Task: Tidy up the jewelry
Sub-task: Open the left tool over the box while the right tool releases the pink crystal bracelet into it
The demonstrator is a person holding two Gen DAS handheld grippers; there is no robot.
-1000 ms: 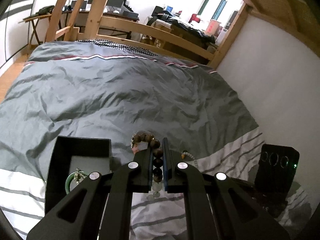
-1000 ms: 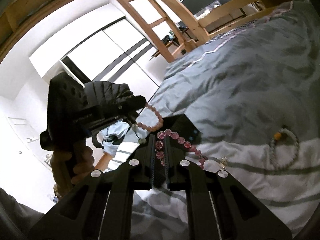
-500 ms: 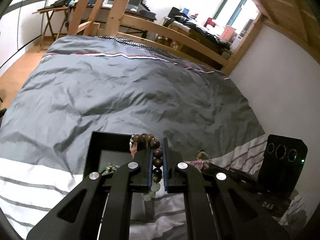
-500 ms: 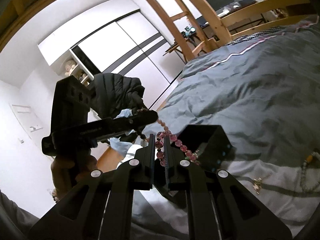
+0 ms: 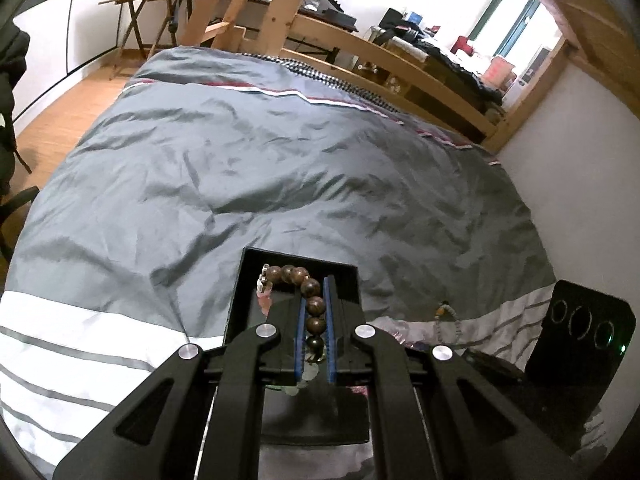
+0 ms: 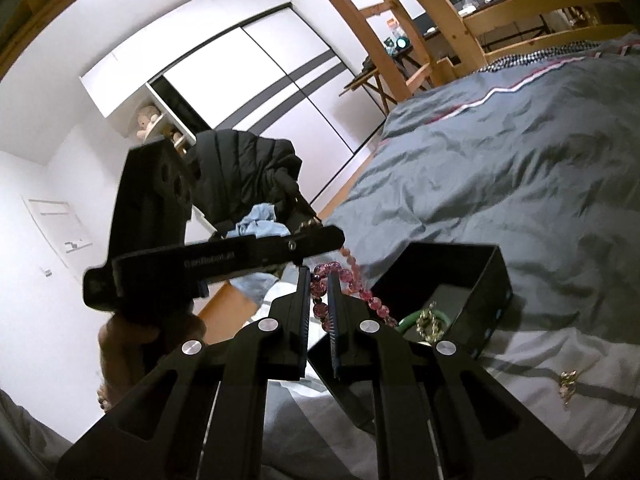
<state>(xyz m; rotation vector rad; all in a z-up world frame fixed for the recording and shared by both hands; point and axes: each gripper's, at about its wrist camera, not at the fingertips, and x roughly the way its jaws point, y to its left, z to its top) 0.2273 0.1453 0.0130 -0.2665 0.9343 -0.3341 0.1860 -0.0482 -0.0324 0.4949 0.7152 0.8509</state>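
Bracelets over the open black rectangular box [image 5: 297,264] on the grey bed [image 5: 280,168]: left tool [image 5: 313,316] clamps brown wooden beads [image 5: 312,289], right tool [image 6: 320,300] pinches pink glass beads [image 6: 319,289].

The near half of the box [image 5: 298,264] is covered by the left gripper [image 5: 313,320] in the left wrist view, so its contents cannot be told there. The lower beads of the brown bracelet [image 5: 312,304] are lost in shadow between the fingers. The pale bracelet [image 5: 444,314] near the duvet's [image 5: 280,160] striped edge is too small to make out.

In the right wrist view, the box's near corner is hidden behind the right gripper [image 6: 319,300], and the green bangle [image 6: 412,320] is seen only in part. The small gold piece [image 6: 568,380] is blurred. The hand [image 6: 124,344] is mostly masked by the left gripper's body.
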